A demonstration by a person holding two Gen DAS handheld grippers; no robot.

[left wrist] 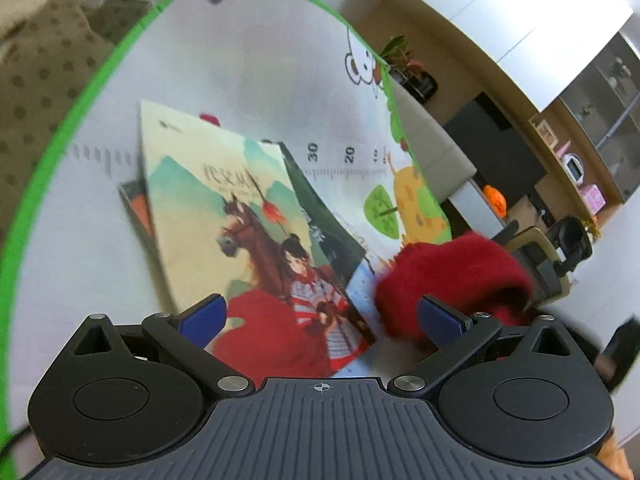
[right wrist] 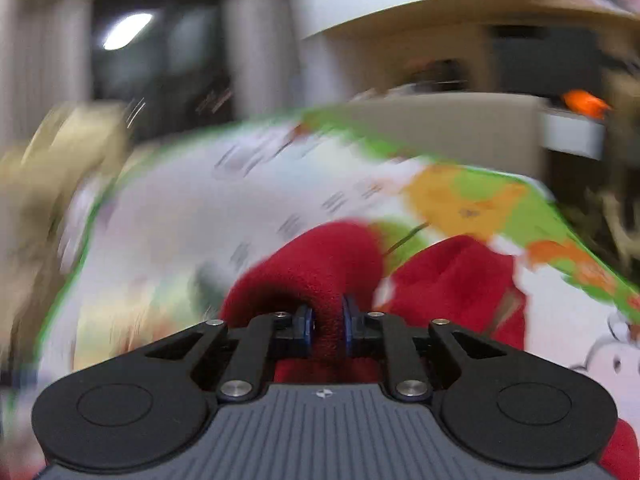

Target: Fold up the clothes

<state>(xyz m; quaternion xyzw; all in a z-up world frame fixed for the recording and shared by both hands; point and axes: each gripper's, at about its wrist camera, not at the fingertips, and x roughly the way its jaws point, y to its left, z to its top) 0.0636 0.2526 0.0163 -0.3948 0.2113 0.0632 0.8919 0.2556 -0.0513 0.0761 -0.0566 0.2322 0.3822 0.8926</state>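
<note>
- The right gripper (right wrist: 327, 322) is clenching a bunched fold of the red garment (right wrist: 320, 264), lifting it off the play mat (right wrist: 160, 208), probably to free an edge for folding.
- The left gripper (left wrist: 320, 316) is hovering with fingers spread and empty, just left of the garment, likely waiting for a corner.
- Picture books (left wrist: 224, 216) are lying left of the garment, crowding the folding space.
</note>
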